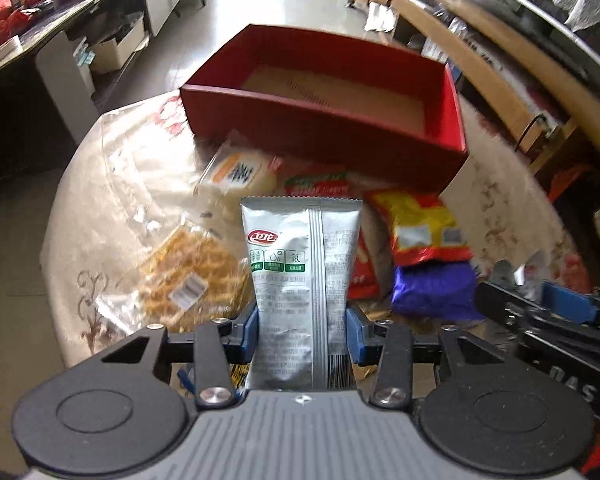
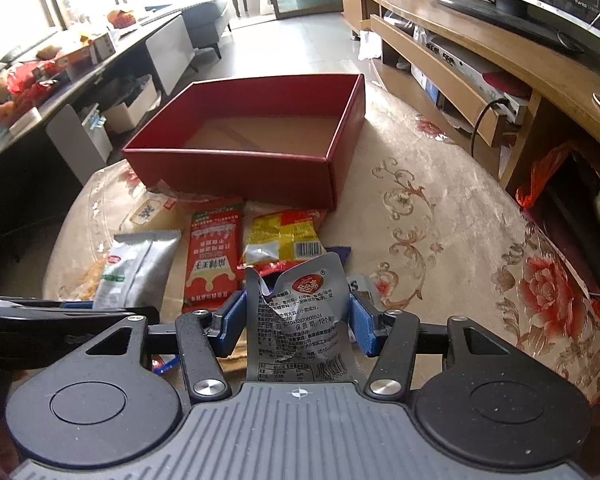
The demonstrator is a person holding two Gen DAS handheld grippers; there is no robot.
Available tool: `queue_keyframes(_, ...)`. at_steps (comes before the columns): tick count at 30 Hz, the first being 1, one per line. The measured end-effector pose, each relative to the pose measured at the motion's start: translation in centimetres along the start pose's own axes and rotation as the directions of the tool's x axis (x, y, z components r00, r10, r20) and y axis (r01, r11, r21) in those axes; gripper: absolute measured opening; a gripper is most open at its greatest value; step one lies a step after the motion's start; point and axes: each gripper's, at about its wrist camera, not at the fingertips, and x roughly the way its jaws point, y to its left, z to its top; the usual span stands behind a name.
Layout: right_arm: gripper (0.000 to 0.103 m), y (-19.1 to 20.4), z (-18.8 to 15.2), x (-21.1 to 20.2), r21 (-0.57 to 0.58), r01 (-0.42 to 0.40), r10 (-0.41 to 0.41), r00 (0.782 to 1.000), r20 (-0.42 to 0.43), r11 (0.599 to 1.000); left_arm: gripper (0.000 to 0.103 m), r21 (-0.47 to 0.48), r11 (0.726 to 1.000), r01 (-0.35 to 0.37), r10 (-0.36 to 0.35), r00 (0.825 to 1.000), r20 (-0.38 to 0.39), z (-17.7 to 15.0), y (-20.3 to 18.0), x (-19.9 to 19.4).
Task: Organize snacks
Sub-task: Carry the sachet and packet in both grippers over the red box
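Between the blue pads of the left gripper [image 1: 302,326] stands a tall silver foil snack packet [image 1: 300,280], pinched at both edges and upright. Also the right gripper [image 2: 298,322] pinches a crumpled silver pouch with red round logo [image 2: 300,312]. Other snack bags lie on the flowered tablecloth [image 2: 440,216], just before the open red cardboard box [image 2: 236,168].

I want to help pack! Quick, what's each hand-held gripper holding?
Left hand-held gripper: closed on a tall silver snack packet.
Right hand-held gripper: closed on a crumpled silver pouch.
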Motion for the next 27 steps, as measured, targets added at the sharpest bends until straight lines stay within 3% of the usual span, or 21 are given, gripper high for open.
queue_keyframes(9,0.062,1.2,2.9,1.5,0.023,0.002,-0.003,1.0,0.025,1.0,0.04,-0.037,0.996,0.084,-0.082,0.996,0.045,4.0,0.7,0.7)
queue_keyframes(27,0.062,0.8,11.5,5.7,0.077,0.022,-0.03,0.994,0.101,0.997,0.04,-0.09,0.99,0.107,-0.094,0.986,0.139,14.2,0.4,3.8)
